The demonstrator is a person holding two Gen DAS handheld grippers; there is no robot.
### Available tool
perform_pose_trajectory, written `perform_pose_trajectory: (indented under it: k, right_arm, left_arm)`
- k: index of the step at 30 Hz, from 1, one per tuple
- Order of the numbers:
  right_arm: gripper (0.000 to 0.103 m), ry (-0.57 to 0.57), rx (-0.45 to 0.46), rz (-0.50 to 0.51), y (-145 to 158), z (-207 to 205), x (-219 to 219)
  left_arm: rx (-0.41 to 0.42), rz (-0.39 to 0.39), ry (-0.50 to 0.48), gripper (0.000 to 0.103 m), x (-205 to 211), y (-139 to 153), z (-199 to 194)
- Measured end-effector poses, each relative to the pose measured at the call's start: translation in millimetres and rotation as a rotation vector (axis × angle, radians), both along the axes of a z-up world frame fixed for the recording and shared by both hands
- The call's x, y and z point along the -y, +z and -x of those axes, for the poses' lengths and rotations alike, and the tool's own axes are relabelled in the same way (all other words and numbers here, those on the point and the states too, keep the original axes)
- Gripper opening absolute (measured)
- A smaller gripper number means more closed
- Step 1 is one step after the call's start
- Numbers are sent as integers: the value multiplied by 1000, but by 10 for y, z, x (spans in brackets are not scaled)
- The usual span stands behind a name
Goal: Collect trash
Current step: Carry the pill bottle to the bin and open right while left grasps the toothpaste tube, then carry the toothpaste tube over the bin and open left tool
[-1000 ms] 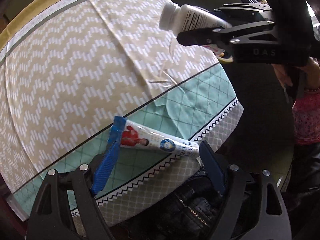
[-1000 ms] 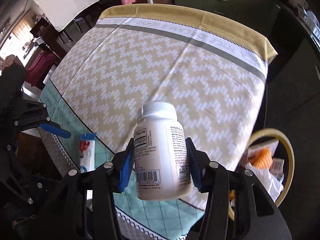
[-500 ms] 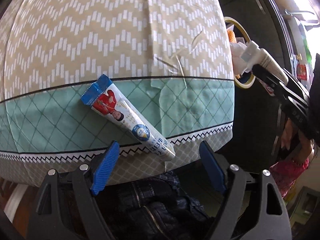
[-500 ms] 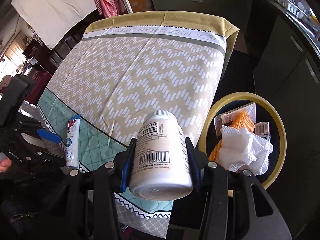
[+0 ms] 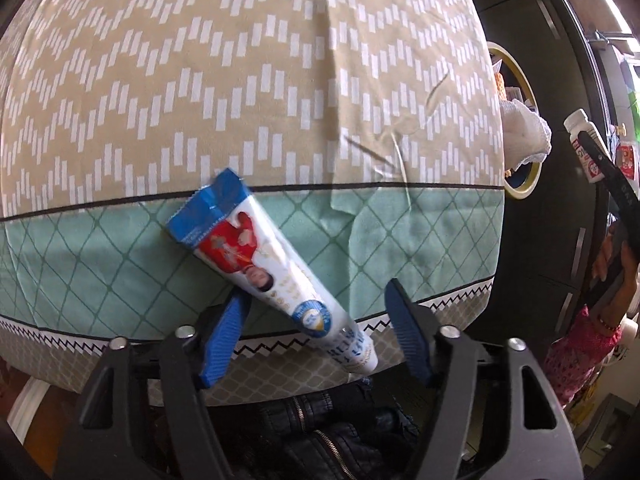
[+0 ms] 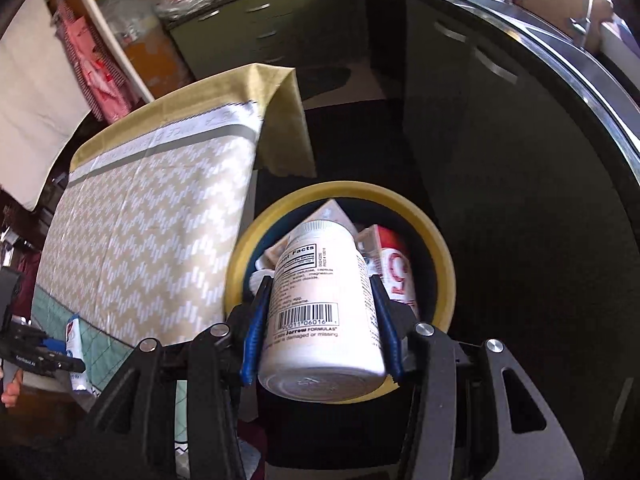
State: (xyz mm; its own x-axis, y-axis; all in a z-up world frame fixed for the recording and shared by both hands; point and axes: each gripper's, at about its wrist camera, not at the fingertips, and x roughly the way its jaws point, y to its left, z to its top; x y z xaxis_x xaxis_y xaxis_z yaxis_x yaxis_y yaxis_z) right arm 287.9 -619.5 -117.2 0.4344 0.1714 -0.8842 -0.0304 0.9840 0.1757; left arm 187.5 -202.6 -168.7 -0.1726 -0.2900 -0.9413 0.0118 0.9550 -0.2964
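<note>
A white tube (image 5: 276,268) with a blue crimped end and a red picture lies on the green border of the tablecloth, its cap end over the table's near edge. My left gripper (image 5: 316,328) is open, its blue pads either side of the tube's lower half. The tube also shows small in the right wrist view (image 6: 76,344). My right gripper (image 6: 320,316) is shut on a white pill bottle (image 6: 320,312) and holds it above the yellow-rimmed bin (image 6: 444,264). The bottle (image 5: 582,132) and bin (image 5: 520,188) also show at the right of the left wrist view.
The bin holds a red and white carton (image 6: 394,268), white tissue (image 5: 524,136) and other wrappers. The table (image 6: 140,232) wears a beige zigzag cloth. Dark cabinets (image 6: 500,140) stand behind the bin. A black jacket (image 5: 320,432) lies below the table's near edge.
My right gripper carried the pill bottle off the table to above the bin. My left gripper moved in closer around the tube.
</note>
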Motion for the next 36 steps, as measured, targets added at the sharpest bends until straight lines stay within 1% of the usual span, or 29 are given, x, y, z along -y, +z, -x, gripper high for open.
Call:
perform_pose_trajectory:
  k: [1, 2, 3, 7, 10, 12, 15, 17, 20, 23, 25, 28, 31, 32, 36]
  right_arm:
    - [47, -24, -4, -5, -30, -26, 80]
    - [47, -45, -13, -2, -71, -64, 147]
    - [47, -62, -23, 2, -116, -105, 203]
    - [47, -121, -58, 5, -312, -255, 371]
    - [47, -152, -76, 13, -446, -355, 446]
    - [47, -156, -87, -5, -544, -423, 493]
    - [58, -163, -103, -46, -661, -494, 537]
    - [58, -176, -90, -51, -648, -470, 567]
    - [58, -196, -55, -103, -532, -339, 640]
    - [59, -204, 0, -172, -349, -96, 670]
    - [61, -203, 43, -208, -224, 120, 658]
    - [64, -192, 93, -257, -103, 513, 647]
    - [64, -190, 111, -272, -90, 887, 619]
    - [64, -191, 110, -272, -98, 993, 609]
    - [64, -215, 85, -299, -225, 1364, 610]
  left_arm:
    - [-1, 5, -15, 32, -70, 26, -5]
    - [-2, 2, -23, 27, -86, 25, -29]
    - [5, -2, -27, 25, -101, 30, -40]
    - [24, -4, -38, 24, -151, 83, -89]
    - [59, -11, -57, 24, -169, 202, -93]
    - [69, -9, -68, 24, -172, 282, -88]
    - [102, -2, -97, 24, -139, 431, -84]
    - [121, 11, -119, 24, -72, 537, -99]
    - [169, 29, -173, 24, 99, 748, -150]
    - [224, 53, -244, 24, 409, 958, -270]
    - [254, 74, -303, 24, 659, 1080, -363]
    - [284, 83, -407, 24, 1127, 1142, -569]
    - [292, 78, -510, 24, 1694, 1051, -821]
    - [288, 68, -552, 24, 1889, 981, -896]
    - [294, 27, -651, 24, 2534, 659, -1226]
